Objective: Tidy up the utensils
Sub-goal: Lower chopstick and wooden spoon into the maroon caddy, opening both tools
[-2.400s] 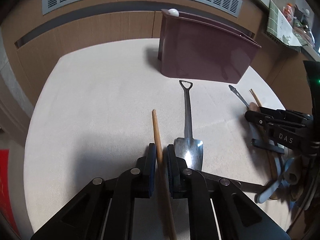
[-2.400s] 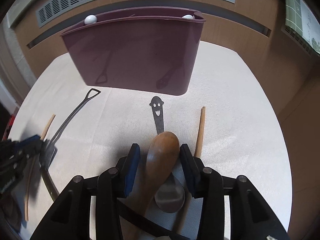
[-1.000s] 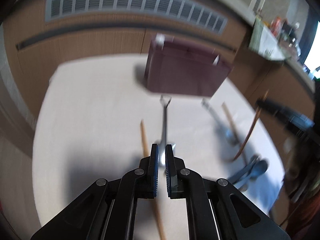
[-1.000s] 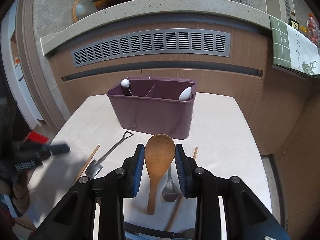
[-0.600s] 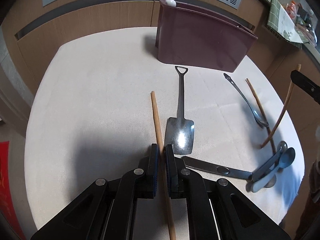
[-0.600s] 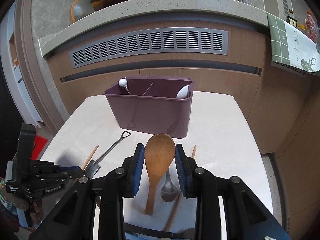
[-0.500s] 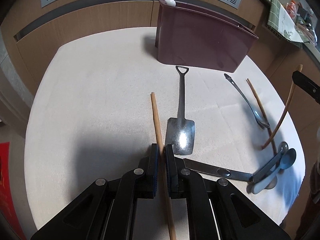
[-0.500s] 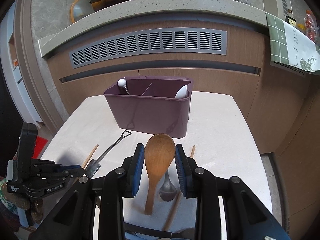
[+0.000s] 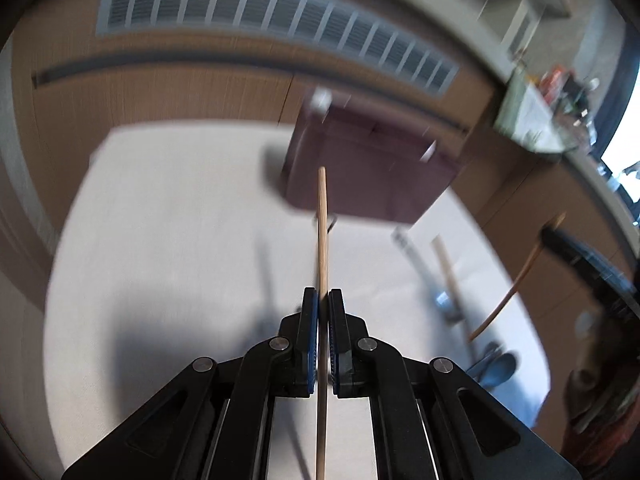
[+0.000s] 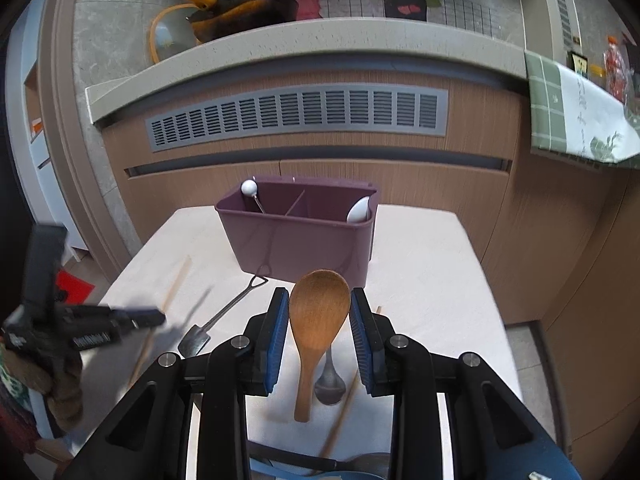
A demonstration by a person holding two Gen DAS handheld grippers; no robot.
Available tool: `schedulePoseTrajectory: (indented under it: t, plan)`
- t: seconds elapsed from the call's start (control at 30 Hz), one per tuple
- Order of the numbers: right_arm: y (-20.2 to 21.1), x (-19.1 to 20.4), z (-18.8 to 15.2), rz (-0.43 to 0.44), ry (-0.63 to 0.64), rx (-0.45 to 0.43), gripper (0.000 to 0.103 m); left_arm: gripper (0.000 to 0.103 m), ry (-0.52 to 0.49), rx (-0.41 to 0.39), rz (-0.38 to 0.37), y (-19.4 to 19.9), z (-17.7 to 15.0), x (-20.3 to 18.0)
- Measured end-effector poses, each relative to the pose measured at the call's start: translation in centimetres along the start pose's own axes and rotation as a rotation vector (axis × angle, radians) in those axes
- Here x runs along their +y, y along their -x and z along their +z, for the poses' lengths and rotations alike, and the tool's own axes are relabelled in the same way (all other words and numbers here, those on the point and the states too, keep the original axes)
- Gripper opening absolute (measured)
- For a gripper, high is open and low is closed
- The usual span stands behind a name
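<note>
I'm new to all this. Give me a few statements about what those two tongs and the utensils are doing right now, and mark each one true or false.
1. The left tongs are clamped on a chopstick. True.
2. The right tongs grip a metal fork. False: they hold a wooden spoon by its bowl.
3. The purple bin lies tipped on its side. False: it stands upright on the table.
4. A small metal shovel-shaped spoon lies on the table in front of the bin. True.
5. The bin is empty. False: a white ball-topped utensil and a white spoon are inside.
</note>
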State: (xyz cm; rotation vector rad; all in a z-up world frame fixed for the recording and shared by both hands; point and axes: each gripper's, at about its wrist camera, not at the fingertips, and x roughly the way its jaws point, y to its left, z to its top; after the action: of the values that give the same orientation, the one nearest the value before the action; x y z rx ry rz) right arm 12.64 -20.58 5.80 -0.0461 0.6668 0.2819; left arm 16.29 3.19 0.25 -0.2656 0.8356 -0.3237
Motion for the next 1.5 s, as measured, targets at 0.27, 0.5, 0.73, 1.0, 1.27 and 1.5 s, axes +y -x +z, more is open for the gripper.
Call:
schedulePoseTrajectory:
  t: [0.27,0.5,0.73,1.0,1.27,1.5]
  plan:
    - [3.0,-0.7,3.8,0.018,-0.019,-0.102,0.028,0.005,-0.104,-0.36,-0.104,6.7,9.2,-6.2]
    - [6.8,-2.0,14.3,-0.064,0.004,-0.355,0.028,0.005,-0.163,-0.732,-0.083,8.2,16.4,-9.7]
    - [0.0,-3.1,15.3,-0.039,-0.015,-0.318,0.028,0.005,-0.075,-0.716,-0.074,-0.1,18.3,-6.2]
    - [-8.3,-3.8,13.4,-0.019,-0.046,-0.167,0.028,0.005,-0.066,-0.605,-0.072,-7.0,16.6,-4.3]
    - [-12.3,-4.9,11.0,0.136,-0.086,0.0,0.032,0.021,-0.073,-0.418,-0.133,-8.6,14.6,-3.1]
    - [-7.1,-4.4,8.2,0.068,-0.015,-0.003,0.036,0.041,-0.033,-0.371,-0.093,-3.3,11.5,-1.9]
